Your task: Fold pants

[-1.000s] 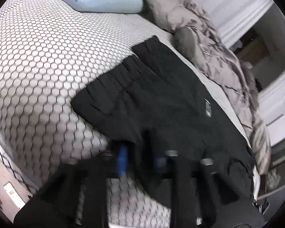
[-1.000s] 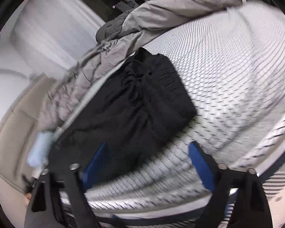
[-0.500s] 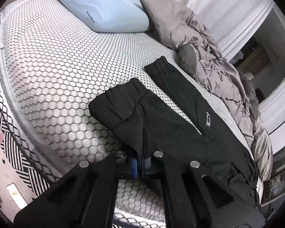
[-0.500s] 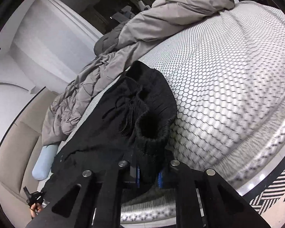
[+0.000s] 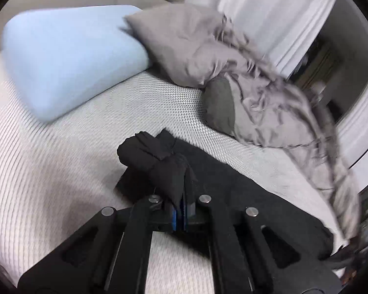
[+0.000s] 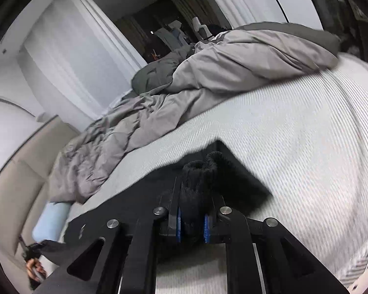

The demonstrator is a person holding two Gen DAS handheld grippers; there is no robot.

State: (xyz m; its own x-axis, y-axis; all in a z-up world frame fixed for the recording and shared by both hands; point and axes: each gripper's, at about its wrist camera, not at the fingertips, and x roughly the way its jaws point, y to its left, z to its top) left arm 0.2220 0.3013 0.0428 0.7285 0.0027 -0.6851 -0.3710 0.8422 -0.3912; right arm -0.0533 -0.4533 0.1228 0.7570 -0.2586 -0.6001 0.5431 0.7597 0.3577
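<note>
Black pants (image 5: 245, 196) lie across a white mesh-covered bed (image 5: 61, 171). My left gripper (image 5: 180, 214) is shut on the cuff end of a leg, which bunches up above the blue pads and hangs lifted off the bed. In the right wrist view my right gripper (image 6: 192, 225) is shut on the thick ribbed waistband, a roll of black cloth (image 6: 201, 178) standing up between the pads. The rest of the pants (image 6: 125, 210) stretches away to the left below it. Both views are blurred by motion.
A light blue pillow (image 5: 68, 56) lies at the head of the bed. A crumpled grey duvet (image 5: 257, 93) runs along the far side, seen also as the duvet (image 6: 208, 73) in the right view. A hand on the other gripper (image 6: 34, 267) shows at lower left.
The right gripper, wide open a second ago, has shut on the waistband. The left one has clamped the leg cuff. Both have since risen, lifting the near edge of the pants.
</note>
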